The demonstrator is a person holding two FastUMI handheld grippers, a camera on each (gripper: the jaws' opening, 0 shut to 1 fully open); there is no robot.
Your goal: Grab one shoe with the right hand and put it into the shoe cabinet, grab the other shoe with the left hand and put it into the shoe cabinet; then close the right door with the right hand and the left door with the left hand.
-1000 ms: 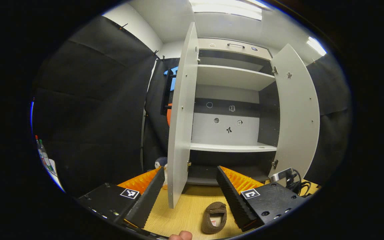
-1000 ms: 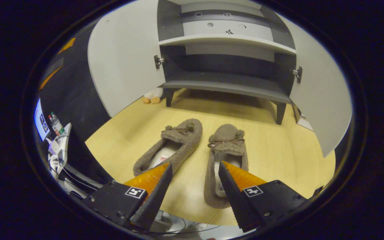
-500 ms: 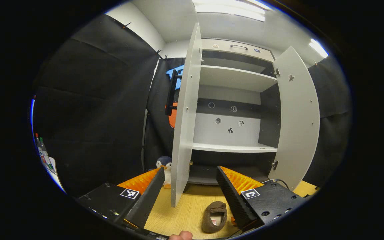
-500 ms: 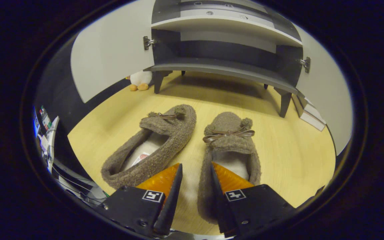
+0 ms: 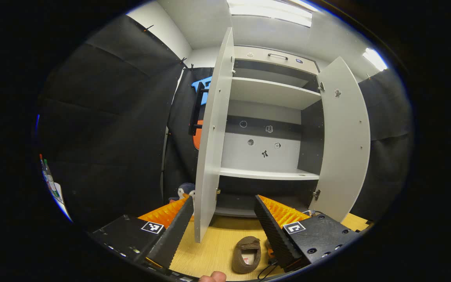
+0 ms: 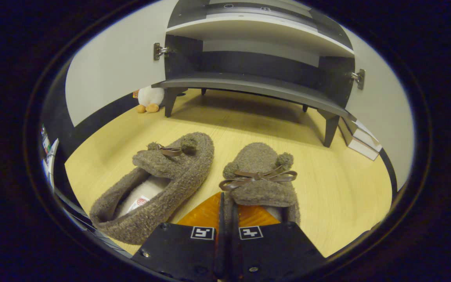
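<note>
My right gripper (image 6: 226, 213) is low and its two orange fingers (image 6: 206, 213) are pressed nearly together, pinching the near side wall of a slipper. My left gripper (image 5: 223, 225) is raised, fingers wide apart, holding nothing.

Bright ceiling lights (image 5: 270, 8), sharp frames, fisheye-bent edges.

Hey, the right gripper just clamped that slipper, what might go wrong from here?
1. The right gripper pinches only the thin side wall of the right slipper; the soft fabric may slip or the slipper swing when lifted.
2. The left slipper lies close beside it and may get nudged.
3. The bottom shelf opening is low; the toe may catch its front edge.
</note>
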